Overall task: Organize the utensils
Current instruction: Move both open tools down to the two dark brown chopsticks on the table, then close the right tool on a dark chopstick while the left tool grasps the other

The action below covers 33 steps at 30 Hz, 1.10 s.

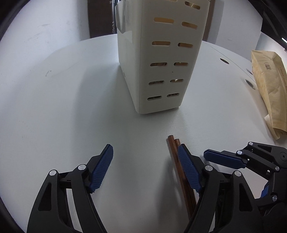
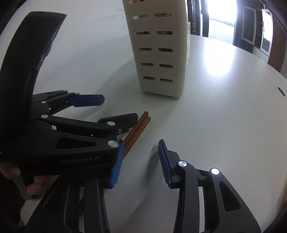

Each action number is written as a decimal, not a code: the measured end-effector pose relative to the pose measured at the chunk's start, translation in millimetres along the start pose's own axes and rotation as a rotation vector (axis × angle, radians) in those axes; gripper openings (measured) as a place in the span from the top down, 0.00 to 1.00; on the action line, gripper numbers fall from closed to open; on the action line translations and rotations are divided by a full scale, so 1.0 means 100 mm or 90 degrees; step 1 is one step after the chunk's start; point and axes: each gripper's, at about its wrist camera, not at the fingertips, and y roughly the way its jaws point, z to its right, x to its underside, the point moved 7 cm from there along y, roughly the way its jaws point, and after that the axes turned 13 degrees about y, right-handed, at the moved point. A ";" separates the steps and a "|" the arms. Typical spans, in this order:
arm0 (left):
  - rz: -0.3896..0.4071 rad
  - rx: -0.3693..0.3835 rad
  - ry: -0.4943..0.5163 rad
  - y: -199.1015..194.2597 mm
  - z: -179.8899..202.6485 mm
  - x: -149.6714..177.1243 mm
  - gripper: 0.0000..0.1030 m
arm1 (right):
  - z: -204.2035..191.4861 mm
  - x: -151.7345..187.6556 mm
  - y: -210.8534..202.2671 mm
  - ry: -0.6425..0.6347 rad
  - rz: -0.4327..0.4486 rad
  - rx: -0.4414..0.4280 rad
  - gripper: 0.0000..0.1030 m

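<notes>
A tall white slotted utensil holder stands upright on the white table; it also shows in the right wrist view. A pair of brown chopsticks lies flat on the table in front of it, also in the right wrist view. My left gripper is open and empty; the chopsticks lie under its right finger. My right gripper is open and empty, just right of the chopsticks; the left gripper's fingers sit at its left.
A tan paper bag lies at the table's right side. Round holes mark the table's far right. A dark doorway and bright windows are behind the table.
</notes>
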 end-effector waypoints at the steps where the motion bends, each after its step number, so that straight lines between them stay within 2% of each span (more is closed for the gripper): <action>1: -0.005 0.005 0.007 0.03 0.03 -0.01 0.27 | 0.02 -0.04 0.02 -0.005 -0.001 0.000 0.62; 4: -0.024 0.012 0.023 0.12 0.11 -0.02 0.27 | 0.00 -0.03 0.02 -0.023 0.003 0.013 0.62; 6: -0.031 -0.004 0.026 0.13 0.08 -0.03 0.27 | 0.00 -0.03 0.02 -0.025 0.003 0.014 0.62; 9: -0.026 0.009 0.004 0.12 0.04 -0.04 0.27 | -0.01 -0.02 0.03 -0.028 0.004 0.015 0.62; 14: -0.022 -0.002 -0.027 0.11 -0.09 -0.01 0.26 | -0.03 -0.02 0.05 -0.024 0.004 0.016 0.62; 19: -0.022 -0.016 -0.003 0.12 -0.02 -0.02 0.25 | 0.00 -0.03 0.04 -0.020 0.005 0.020 0.62; 21: -0.041 -0.041 0.004 0.15 -0.05 0.01 0.23 | 0.03 -0.05 0.05 -0.015 0.004 0.026 0.60; 24: -0.043 -0.037 -0.003 0.13 -0.05 0.00 0.26 | 0.03 -0.07 0.07 -0.012 0.004 0.026 0.60; 26: -0.039 -0.037 -0.004 0.10 -0.04 -0.02 0.31 | 0.03 -0.11 0.09 -0.004 0.008 0.033 0.60; 28: -0.036 -0.038 -0.010 0.08 -0.07 -0.03 0.53 | 0.00 -0.13 0.11 -0.001 0.010 0.024 0.60; 29: -0.035 -0.032 -0.018 0.07 -0.10 -0.04 0.58 | 0.01 -0.13 0.09 -0.003 0.013 0.022 0.60; 31: -0.035 -0.027 -0.037 0.05 -0.16 -0.05 0.74 | -0.01 -0.16 0.09 -0.007 0.017 0.025 0.60; 33: -0.037 -0.030 -0.040 0.04 -0.20 -0.06 0.81 | -0.04 -0.18 0.09 -0.010 0.012 0.028 0.60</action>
